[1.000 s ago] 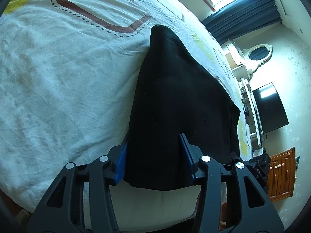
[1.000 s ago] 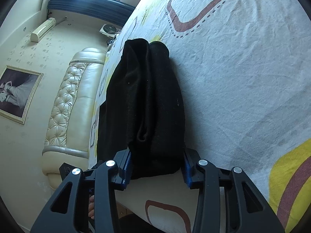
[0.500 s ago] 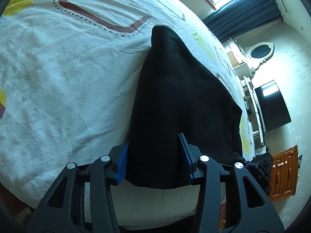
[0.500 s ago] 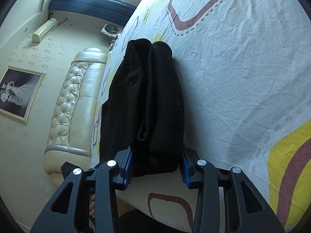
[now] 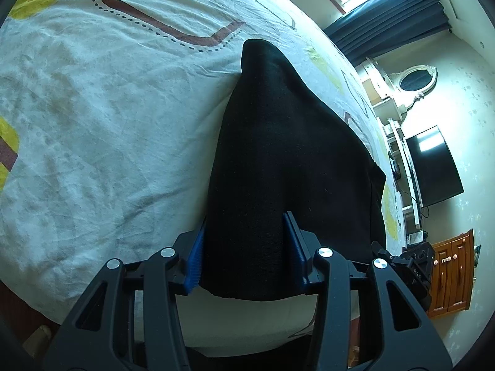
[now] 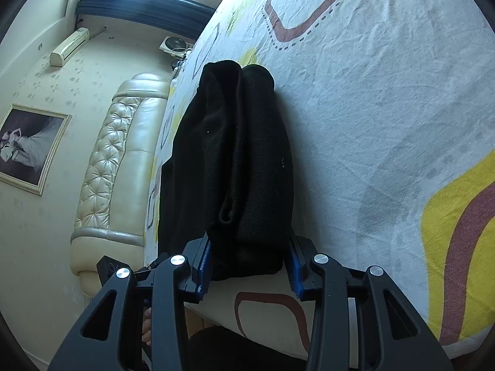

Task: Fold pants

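Black pants point(image 5: 278, 160) lie stretched along the white patterned bedsheet point(image 5: 92, 108). My left gripper point(image 5: 247, 250) is open, and the near end of the pants lies between its blue pads. In the right wrist view the other end of the pants point(image 6: 241, 160) is bunched into folds. My right gripper point(image 6: 249, 256) is open around that end, its blue pads on either side of the cloth. Whether the pads touch the cloth is hidden by the fabric.
The bed edge runs just below both grippers. A television point(image 5: 433, 167), a wooden cabinet point(image 5: 451, 269) and a dresser mirror point(image 5: 416, 82) stand beyond the bed. A padded headboard point(image 6: 114, 167) and a framed picture point(image 6: 27, 148) show in the right wrist view.
Both grippers have drifted slightly along the bed with the pants between the fingers. The cloth keeps its shape and the finger gaps look the same.
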A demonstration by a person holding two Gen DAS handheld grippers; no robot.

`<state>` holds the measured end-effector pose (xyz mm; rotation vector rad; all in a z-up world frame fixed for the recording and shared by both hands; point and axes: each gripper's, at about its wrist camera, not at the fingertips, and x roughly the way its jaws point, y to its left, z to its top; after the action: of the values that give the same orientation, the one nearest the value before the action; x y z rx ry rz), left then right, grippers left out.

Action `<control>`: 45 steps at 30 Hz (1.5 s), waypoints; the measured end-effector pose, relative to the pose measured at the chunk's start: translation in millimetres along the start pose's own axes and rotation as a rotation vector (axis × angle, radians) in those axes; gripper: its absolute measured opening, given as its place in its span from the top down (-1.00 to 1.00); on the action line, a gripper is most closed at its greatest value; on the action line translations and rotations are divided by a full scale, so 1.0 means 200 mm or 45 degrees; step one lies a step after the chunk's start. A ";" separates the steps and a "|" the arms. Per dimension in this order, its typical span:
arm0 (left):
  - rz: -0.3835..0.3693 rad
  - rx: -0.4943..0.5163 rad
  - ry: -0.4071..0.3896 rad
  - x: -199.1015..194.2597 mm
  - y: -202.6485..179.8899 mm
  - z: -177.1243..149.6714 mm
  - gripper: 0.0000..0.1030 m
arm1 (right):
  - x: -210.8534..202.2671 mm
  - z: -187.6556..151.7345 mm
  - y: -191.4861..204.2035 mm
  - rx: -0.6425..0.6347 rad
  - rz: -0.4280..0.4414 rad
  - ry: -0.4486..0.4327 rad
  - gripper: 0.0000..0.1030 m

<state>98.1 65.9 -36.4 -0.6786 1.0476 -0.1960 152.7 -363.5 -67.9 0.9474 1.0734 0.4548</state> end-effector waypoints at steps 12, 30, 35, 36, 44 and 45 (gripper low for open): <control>0.001 0.001 0.014 -0.01 0.01 -0.02 0.12 | -0.01 -0.02 -0.01 0.003 0.000 0.010 0.22; 0.001 0.001 0.024 -0.03 0.01 -0.05 0.12 | -0.03 -0.04 -0.02 0.017 -0.002 0.021 0.22; 0.003 0.002 0.026 -0.03 0.01 -0.06 0.12 | -0.03 -0.05 -0.02 0.019 -0.002 0.022 0.22; 0.003 0.002 0.026 -0.03 0.01 -0.07 0.12 | -0.04 -0.06 -0.03 0.020 -0.003 0.023 0.22; 0.014 -0.003 0.024 -0.03 0.02 -0.09 -0.04 | -0.03 -0.06 -0.04 0.026 -0.001 0.029 0.19; 0.018 -0.015 0.025 -0.02 0.03 -0.09 -0.15 | -0.03 -0.06 -0.04 0.033 0.003 0.033 0.12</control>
<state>79.9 65.6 -42.1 -0.6805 1.0733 -0.1846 137.9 -366.7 -73.9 0.9681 1.1040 0.4573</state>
